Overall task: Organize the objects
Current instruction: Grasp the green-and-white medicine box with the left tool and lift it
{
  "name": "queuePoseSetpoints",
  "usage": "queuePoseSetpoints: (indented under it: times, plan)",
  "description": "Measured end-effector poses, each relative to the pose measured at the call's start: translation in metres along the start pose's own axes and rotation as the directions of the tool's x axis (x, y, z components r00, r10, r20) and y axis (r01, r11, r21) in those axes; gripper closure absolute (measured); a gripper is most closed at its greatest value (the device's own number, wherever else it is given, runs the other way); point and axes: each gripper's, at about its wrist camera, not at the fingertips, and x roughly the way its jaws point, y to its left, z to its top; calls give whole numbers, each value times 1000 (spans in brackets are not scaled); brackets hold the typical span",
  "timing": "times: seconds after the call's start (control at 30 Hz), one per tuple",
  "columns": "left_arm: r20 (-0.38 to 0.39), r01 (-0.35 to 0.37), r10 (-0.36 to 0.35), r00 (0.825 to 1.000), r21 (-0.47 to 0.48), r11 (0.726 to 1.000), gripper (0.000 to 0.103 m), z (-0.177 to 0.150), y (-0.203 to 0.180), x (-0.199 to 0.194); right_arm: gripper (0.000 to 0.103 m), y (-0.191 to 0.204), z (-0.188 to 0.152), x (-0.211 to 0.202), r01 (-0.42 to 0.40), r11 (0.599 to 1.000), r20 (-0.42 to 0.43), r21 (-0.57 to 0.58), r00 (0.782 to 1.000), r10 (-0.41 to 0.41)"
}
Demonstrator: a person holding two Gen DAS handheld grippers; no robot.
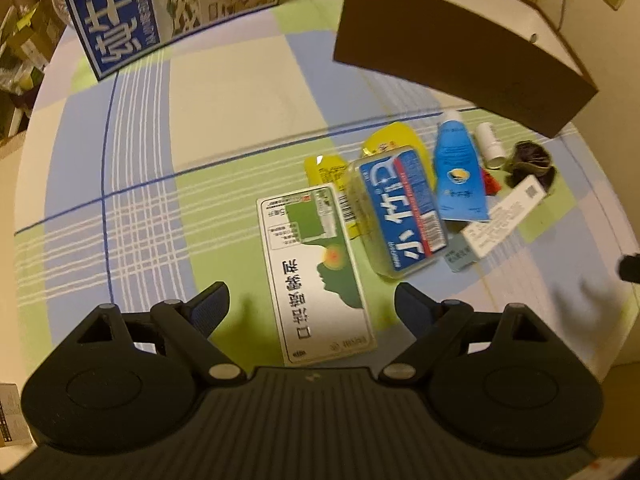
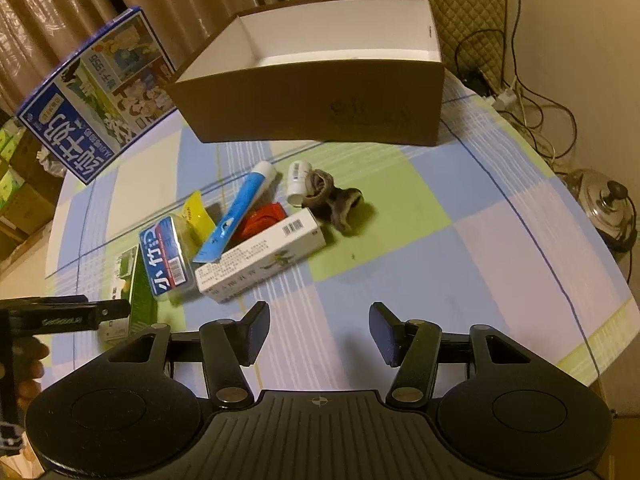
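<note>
Clutter sits bunched on the checked cloth of the counter (image 2: 420, 248), just short of the open brown box (image 2: 320, 108) at twelve o'clock in the right wrist view. Left tool (image 1: 312, 304) hangs with its fingers spread wide and empty, straddling the near end of a flat green-and-white medicine box (image 1: 316, 272) without touching it. At one o'clock from that box, in the left wrist view, lies a clear case with a blue label (image 1: 400, 208), resting partly on yellow sachets (image 1: 326, 170); a blue tube (image 1: 458, 172) lies just beside the case, and a small white bottle (image 1: 490, 144) and a dark crumpled sock (image 1: 530, 160) follow toward two o'clock. Right tool (image 2: 318, 330) is likewise spread and holding nothing, above bare cloth, with a long white carton (image 2: 264, 258) at eleven o'clock. A red item (image 2: 264, 218) shows between tube and carton. A blue milk carton (image 2: 92, 116) stands at ten o'clock, well apart.
</note>
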Motion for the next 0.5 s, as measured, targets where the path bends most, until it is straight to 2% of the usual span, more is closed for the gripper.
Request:
queuePoseSetpoints:
  times: [0.23, 0.43, 0.5]
  plan:
    - [-37, -21, 19, 999, -36, 999, 19, 8, 5, 28, 50, -15, -2, 2, 17, 1000, -14, 27, 1000, -16]
    - [-48, -17, 13, 999, -77, 997, 29, 14, 4, 44, 50, -29, 4, 5, 18, 999, -23, 28, 1000, -17]
    - [-40, -21, 18, 999, -88, 996, 29, 16, 3, 45, 50, -33, 6, 7, 15, 1000, -25, 24, 1000, -14]
